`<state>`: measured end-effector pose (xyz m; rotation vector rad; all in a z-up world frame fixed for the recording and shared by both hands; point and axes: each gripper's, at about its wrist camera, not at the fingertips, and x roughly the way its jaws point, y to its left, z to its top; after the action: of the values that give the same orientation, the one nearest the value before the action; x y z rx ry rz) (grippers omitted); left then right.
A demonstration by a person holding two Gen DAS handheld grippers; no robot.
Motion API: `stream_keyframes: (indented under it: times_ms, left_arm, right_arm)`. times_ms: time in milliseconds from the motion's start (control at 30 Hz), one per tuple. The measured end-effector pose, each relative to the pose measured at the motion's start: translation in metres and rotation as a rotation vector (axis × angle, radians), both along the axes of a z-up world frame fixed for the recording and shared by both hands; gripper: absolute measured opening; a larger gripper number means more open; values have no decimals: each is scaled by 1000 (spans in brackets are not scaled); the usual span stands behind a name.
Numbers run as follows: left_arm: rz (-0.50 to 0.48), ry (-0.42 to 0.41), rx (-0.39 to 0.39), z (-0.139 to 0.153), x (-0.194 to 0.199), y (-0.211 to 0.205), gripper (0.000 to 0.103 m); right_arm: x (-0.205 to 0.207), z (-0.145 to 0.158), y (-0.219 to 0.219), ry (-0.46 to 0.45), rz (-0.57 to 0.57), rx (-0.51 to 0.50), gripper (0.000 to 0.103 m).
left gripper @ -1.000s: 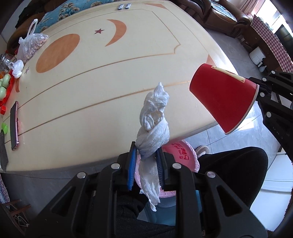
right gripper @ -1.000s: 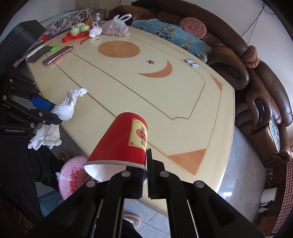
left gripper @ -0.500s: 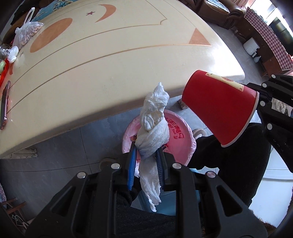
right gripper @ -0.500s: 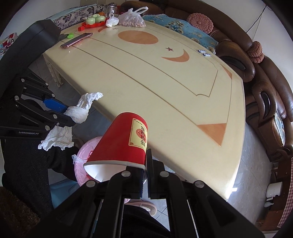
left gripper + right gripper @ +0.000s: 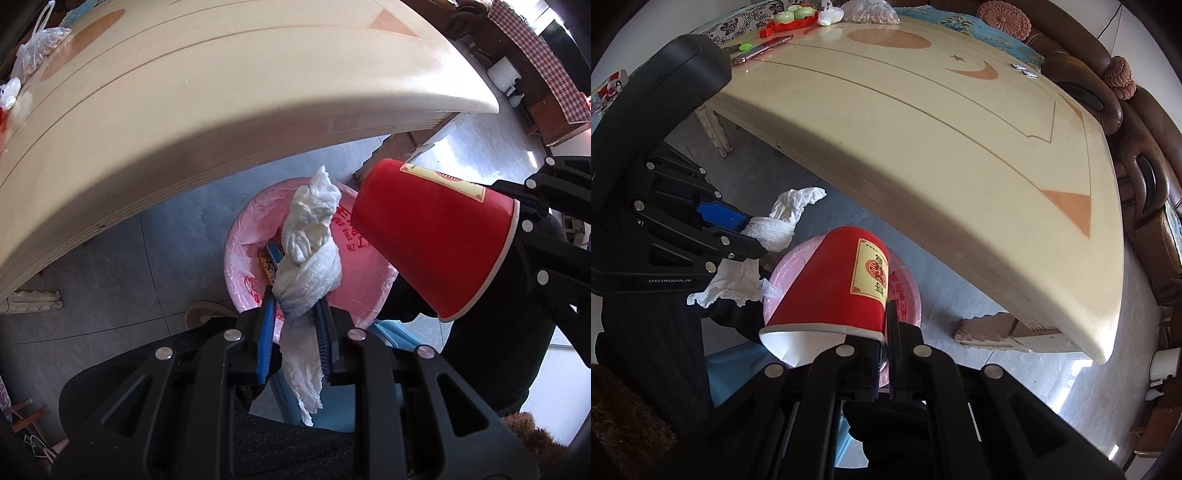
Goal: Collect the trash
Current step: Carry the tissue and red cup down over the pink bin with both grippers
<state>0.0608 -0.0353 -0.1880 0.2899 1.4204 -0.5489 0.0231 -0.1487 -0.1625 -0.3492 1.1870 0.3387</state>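
- Crumpled tissue [image 5: 308, 254]: soft, wrinkled white paper.
- Red cup [image 5: 436, 240]: smooth matt paper, at 3 o'clock of the tissue.
- Bin liner [image 5: 240, 258]: thin glossy pink plastic.
- Table [image 5: 923, 122]: polished cream surface.

We have the trash bin [image 5: 236, 258] on the floor [image 5: 166, 251] beside the table [image 5: 221, 92], just out from under its near edge. Our left gripper [image 5: 293, 314] hangs above the bin's opening with the twisted paper towel [image 5: 310, 254] clamped between its fingers. To its right, our right gripper [image 5: 886, 332] pinches the rim of the paper cup [image 5: 436, 236], which lies tipped on its side over the bin's right edge. At the table's far end rest a plastic bag [image 5: 871, 11], a phone [image 5: 764, 48] and a fruit tray [image 5: 790, 20]; a sofa [image 5: 1137, 155] stands behind the table.
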Motion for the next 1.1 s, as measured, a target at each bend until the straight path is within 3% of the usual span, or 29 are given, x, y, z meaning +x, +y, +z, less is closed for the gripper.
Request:
stream_keyframes:
  times_ms: [300,633,1100]
  left_arm:
    - [3,45,27,-49,2,-7,21]
    - [69,158,14,-115,13,-3,21]
    - [97,254,22,-173,25,-11,21]
  right_arm:
    - [5,-46,-1,65,-12,5,3]
    - [13,-110,-5,134,-81,19,3]
    - [26,-173,-16,211,-149,6,3]
